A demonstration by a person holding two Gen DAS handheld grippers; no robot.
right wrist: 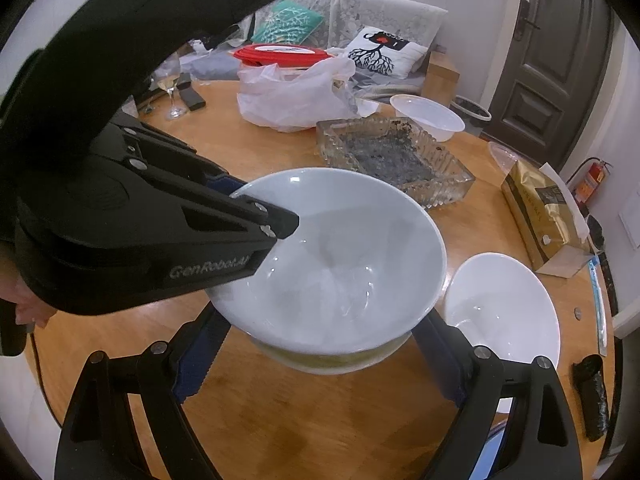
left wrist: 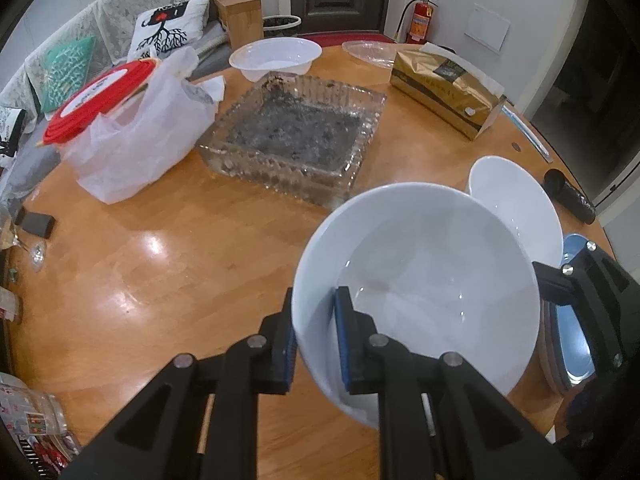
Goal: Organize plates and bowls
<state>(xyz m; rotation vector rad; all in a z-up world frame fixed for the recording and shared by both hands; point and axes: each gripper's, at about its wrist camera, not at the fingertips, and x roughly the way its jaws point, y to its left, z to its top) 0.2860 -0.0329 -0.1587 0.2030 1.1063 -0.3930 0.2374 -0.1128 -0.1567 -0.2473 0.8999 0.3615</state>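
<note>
- Right up close, the left gripper (left wrist: 316, 344) has its blue pads clamped tight on the near rim of a big white bowl (left wrist: 420, 280), one finger inside, one outside; the bowl looks empty and hangs tilted.
- Over on the right wrist view, that same big white bowl (right wrist: 340, 264) sits on top of a second bowl (right wrist: 332, 360) with a pale greenish band showing just under its rim; whether the two are fully nested I cannot tell.
- Flanking that pair, the right gripper (right wrist: 320, 364) has its fingers spread wide, one either side of the lower bowl; whether the pads are pressing on it cannot be told from here.
- Just beside, to the right, a smaller white bowl (right wrist: 502, 320) stands on the wooden table (right wrist: 300, 420), nothing in it.
- Low at the right edge of the left wrist view, a blue plate (left wrist: 576, 340) peeks out under the bowls, on a stack with other rims.
- Mid-table, a square glass dish (left wrist: 296, 136) holds dark ash-like grit across its floor.
- Left of it, a white plastic bag (left wrist: 140, 140) wraps a tub with a red lid (left wrist: 100, 100).
- Right of the dish, a gold tissue box (left wrist: 444, 92).
- Far side, an empty white plastic bowl (left wrist: 276, 58), and a clear plastic lid (left wrist: 368, 52) near it.
</note>
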